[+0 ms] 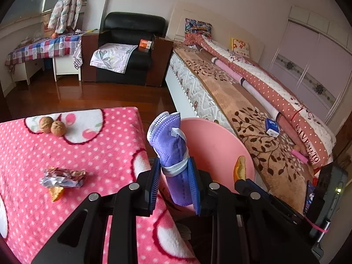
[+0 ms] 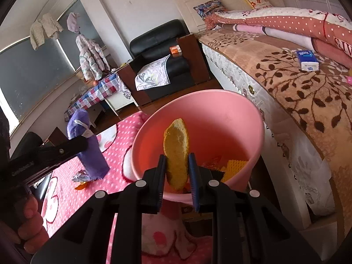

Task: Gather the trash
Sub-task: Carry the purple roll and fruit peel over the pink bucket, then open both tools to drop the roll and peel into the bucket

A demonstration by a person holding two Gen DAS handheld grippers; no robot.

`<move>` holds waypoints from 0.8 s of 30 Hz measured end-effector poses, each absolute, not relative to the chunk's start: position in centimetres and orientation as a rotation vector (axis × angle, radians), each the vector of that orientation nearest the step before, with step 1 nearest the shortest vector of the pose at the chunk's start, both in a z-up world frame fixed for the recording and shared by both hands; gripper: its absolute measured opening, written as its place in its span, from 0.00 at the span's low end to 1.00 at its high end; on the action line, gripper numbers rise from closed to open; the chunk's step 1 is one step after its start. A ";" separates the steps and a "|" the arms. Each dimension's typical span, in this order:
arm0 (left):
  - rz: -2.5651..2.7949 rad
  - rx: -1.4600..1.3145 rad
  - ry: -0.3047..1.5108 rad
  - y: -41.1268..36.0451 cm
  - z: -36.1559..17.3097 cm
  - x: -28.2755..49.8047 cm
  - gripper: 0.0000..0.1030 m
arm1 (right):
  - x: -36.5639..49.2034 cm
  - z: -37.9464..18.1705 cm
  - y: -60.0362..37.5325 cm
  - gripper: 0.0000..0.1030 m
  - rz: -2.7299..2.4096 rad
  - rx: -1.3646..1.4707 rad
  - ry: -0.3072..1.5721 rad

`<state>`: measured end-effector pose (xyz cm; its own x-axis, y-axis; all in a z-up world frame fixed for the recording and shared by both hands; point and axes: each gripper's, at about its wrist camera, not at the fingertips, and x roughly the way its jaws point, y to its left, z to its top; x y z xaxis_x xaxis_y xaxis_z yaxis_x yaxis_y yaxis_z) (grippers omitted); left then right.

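Both claws are loaded: the left claw (image 1: pixel 173 182) is clamped on a folded purple face mask (image 1: pixel 170 145), and the right claw (image 2: pixel 177 171) is clamped on an orange peel (image 2: pixel 177 151) held over the mouth of the pink bin (image 2: pixel 231 118), which stands between the table (image 1: pixel 92 154) and the bed (image 2: pixel 286 83). To do this step well, each piece should probably be carried well past the rim before the pads part, the mask especially, since it sits nearer the table edge. A crumpled wrapper (image 1: pixel 62 177) and two walnuts (image 1: pixel 52 126) lie on the table. The bin's bottom is mostly hidden behind the right claw; only yellow and dark scraps show.
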<state>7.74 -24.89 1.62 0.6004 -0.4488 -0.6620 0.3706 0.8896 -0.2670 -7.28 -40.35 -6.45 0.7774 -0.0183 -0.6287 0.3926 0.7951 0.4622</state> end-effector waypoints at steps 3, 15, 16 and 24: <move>-0.470 -0.089 0.820 -26.1 0.9 8.6 0.23 | -7.2 -6.6 -41.0 0.20 -0.246 0.625 0.650; -0.483 -0.052 0.873 -28.6 -0.5 10.6 0.23 | -5.8 -7.7 -42.6 0.20 -0.259 0.625 0.678; -0.483 -0.052 0.880 -28.7 -0.7 10.7 0.23 | -5.8 -7.8 -42.6 0.20 -0.258 0.625 0.680; -0.482 -0.043 0.902 -28.9 -1.2 11.2 0.25 | -5.0 -8.2 -42.7 0.20 -0.256 0.631 0.700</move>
<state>11.22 -28.87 -1.21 0.5210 -0.4201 -0.7430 0.3843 0.8927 -0.2354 -5.02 -42.73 -8.22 0.7438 -0.0132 -0.6683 0.4209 0.7860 0.4529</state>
